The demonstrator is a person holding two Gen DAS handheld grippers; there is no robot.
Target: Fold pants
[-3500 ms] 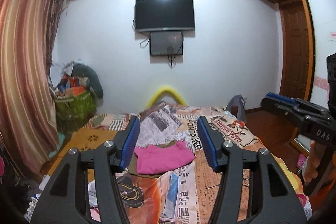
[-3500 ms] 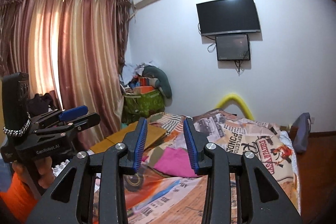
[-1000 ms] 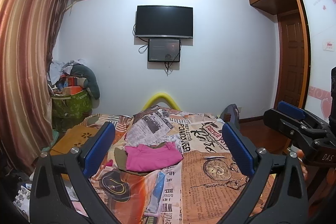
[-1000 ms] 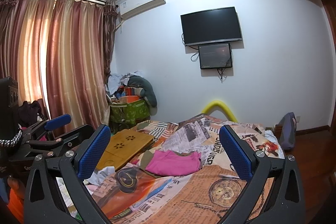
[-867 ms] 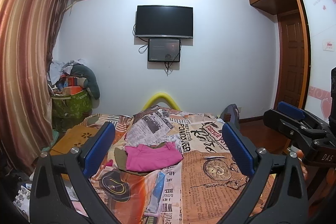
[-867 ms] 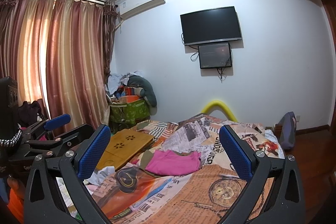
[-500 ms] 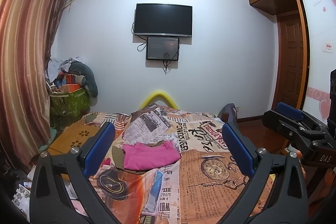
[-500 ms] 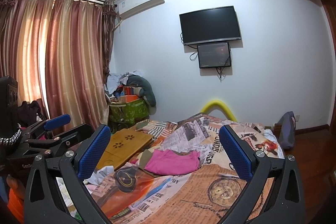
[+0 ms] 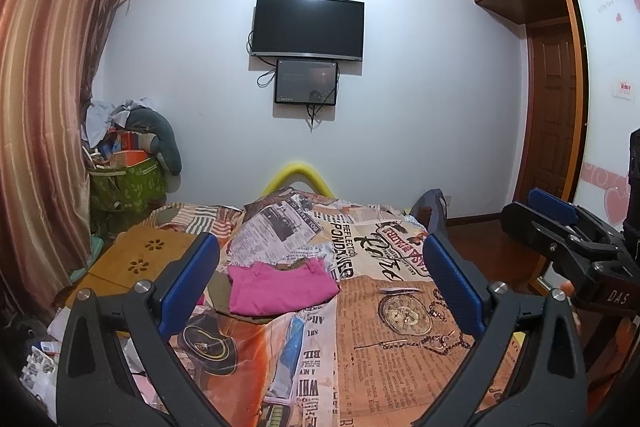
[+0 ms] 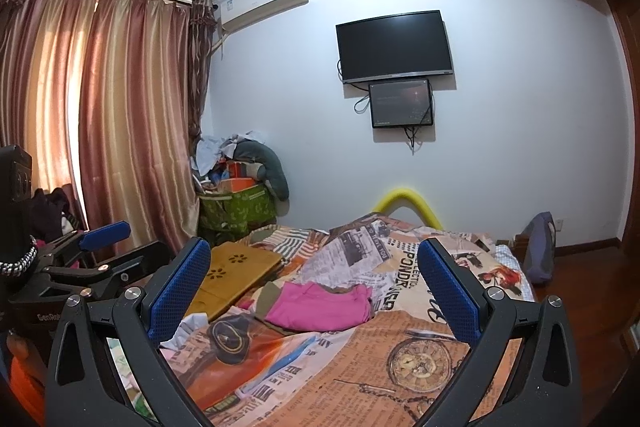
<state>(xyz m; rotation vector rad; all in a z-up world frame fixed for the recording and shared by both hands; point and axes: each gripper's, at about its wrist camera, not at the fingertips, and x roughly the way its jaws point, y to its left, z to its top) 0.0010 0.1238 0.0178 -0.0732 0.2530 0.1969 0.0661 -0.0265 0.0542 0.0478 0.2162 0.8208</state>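
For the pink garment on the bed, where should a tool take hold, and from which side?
Judging from both views, grip the pink garment at its near edge, coming down from the foot of the bed. It lies bunched and flat, that edge nearest both open tools, left and right. Whether it is the pants is unclear.

Left gripper [image 9: 320,283]: two black, triangular-cutout arms tipped with blue textured pads [image 9: 188,281]; a silver screw head on each arm beside the pad base. Right gripper [image 10: 316,293]: same build, black frame, blue dimpled pads [image 10: 178,291], paired silver screws. Seen from the opposite camera, each unit black-bodied with a blue-capped finger: white "DAS" lettering on the right one, white "GenRob…" lettering and a silver chain loop on the left one. Orange sleeve or glove [image 10: 24,383] below the left unit; material unclear.
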